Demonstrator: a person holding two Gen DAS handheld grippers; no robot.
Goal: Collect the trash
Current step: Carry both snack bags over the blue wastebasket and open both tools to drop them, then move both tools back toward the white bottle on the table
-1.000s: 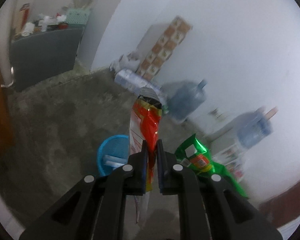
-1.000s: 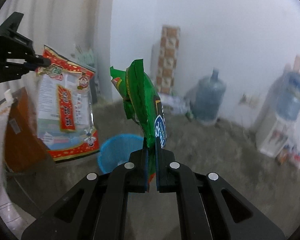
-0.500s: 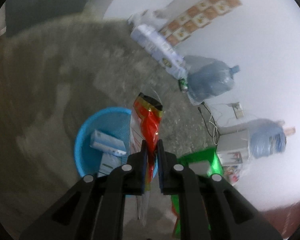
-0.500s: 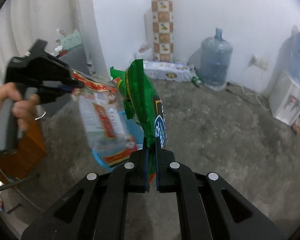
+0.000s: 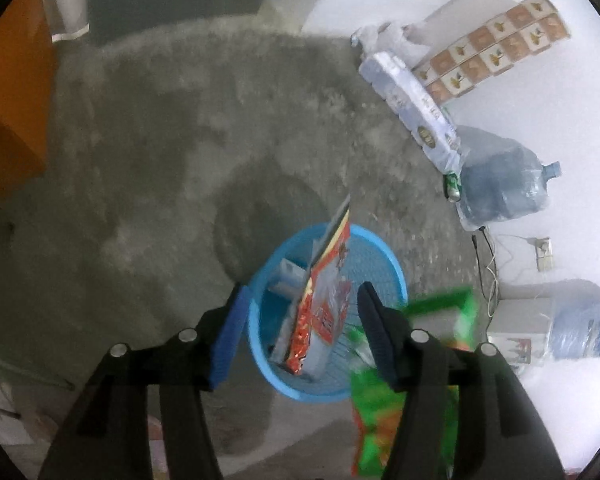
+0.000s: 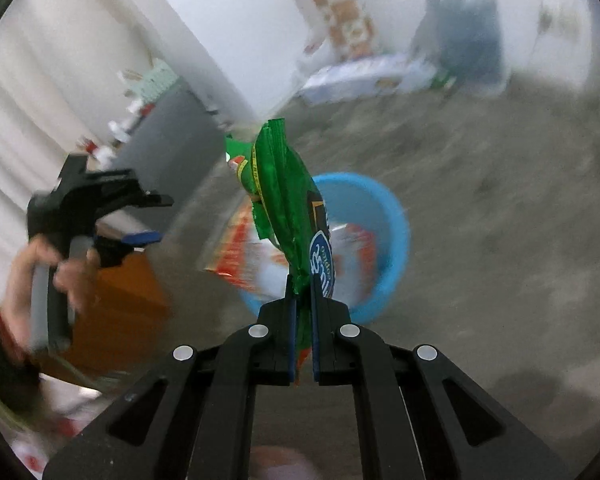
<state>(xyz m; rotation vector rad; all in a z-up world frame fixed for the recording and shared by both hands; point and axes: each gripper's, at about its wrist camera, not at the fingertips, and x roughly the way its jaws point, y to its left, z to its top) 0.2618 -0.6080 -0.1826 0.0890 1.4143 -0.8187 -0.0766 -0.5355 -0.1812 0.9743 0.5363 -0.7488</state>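
Over the blue basket my left gripper points down with its jaws opening wide. The red and white snack bag hangs loose between them, touching neither pad, its lower end inside the basket. In the right wrist view the same red bag is blurred at the basket rim, below the left gripper. My right gripper still pinches a green snack bag that stands upright above the basket, though its jaws are starting to open. The green bag also shows blurred beside the basket.
White packets lie in the basket. Along the far wall stand a large water bottle, a wrapped white pack, a green can and a water dispenser. An orange cabinet is at the left. A person's hand holds the left gripper.
The left gripper dropped over the basket and opened, letting go of the red bag, which now falls into the basket. The right gripper swung down and toward the basket with the green bag.
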